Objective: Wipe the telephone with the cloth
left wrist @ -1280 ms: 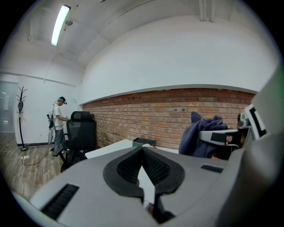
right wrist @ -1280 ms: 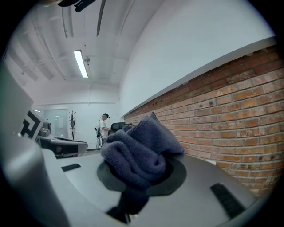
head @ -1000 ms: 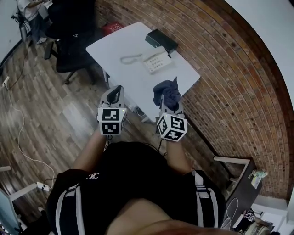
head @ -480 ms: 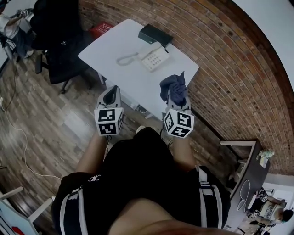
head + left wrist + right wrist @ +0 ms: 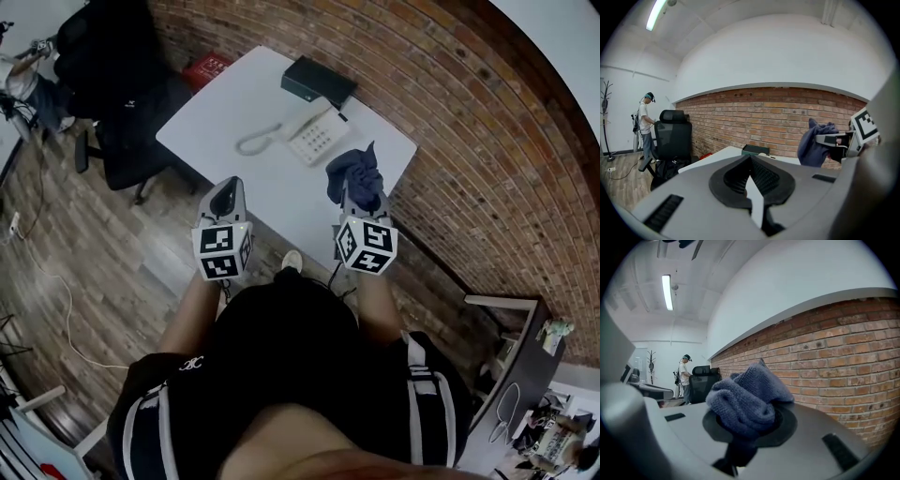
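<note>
**Near half open, wall side crowded**

The white table (image 5: pixel 220 112) is bare across its near half and open from above. Along the wall-side edge sit the telephone (image 5: pixel 317 134), its handset (image 5: pixel 257 142) lying beside it toward the middle, and a black box (image 5: pixel 319 81) at the far corner. The brick wall (image 5: pixel 450 141) closes that edge. A black chair (image 5: pixel 131 122) crowds the left edge.

We are gripping a slate-blue cloth (image 5: pixel 352 171) in our grey right gripper (image 5: pixel 361 195). Our left gripper (image 5: pixel 228 190) is showing the same grey, and both are wearing marker cubes (image 5: pixel 221 251) chequered in black and white. An off-white telephone (image 5: pixel 316 133) is lying on the white table (image 5: pixel 225 112) beside a black box (image 5: pixel 317 80). A red-brown brick wall (image 5: pixel 450 141), a brown plank floor (image 5: pixel 84 244) and a black chair (image 5: pixel 122 122) are surrounding us.
</note>
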Motion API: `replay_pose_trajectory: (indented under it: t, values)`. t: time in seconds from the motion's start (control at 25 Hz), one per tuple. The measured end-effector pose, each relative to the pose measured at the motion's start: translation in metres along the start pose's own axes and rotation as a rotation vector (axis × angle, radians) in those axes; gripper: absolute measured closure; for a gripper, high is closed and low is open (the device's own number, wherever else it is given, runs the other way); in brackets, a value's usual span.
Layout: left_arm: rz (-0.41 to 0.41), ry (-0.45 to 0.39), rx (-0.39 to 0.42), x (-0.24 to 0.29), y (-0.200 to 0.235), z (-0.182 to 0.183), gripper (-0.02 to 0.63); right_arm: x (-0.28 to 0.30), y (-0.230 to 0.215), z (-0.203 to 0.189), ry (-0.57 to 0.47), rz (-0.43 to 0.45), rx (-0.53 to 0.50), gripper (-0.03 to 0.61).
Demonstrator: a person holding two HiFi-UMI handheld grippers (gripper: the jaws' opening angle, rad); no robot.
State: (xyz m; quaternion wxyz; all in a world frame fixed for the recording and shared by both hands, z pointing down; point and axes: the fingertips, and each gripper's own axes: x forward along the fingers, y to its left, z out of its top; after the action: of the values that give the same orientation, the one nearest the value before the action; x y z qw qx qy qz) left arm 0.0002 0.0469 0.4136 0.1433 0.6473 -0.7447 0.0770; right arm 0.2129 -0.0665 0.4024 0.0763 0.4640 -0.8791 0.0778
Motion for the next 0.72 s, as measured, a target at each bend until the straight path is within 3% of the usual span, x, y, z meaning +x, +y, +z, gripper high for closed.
replay_pose_trajectory:
  t: [0.2, 0.44, 0.72]
  values:
    - [-0.003, -0.002, -0.030, 0.054, -0.016, 0.023, 0.621, 0.040, -0.035, 0.013, -0.027, 0.011, 0.039, 0.532]
    - [-0.003, 0.026, 0.058, 0.110, -0.043, 0.038, 0.621, 0.077, -0.075, 0.000, -0.004, 0.015, 0.098, 0.532]
    - [-0.047, 0.088, 0.127, 0.153, -0.075, 0.029, 0.621, 0.099, -0.113, -0.008, 0.008, 0.004, 0.157, 0.532]
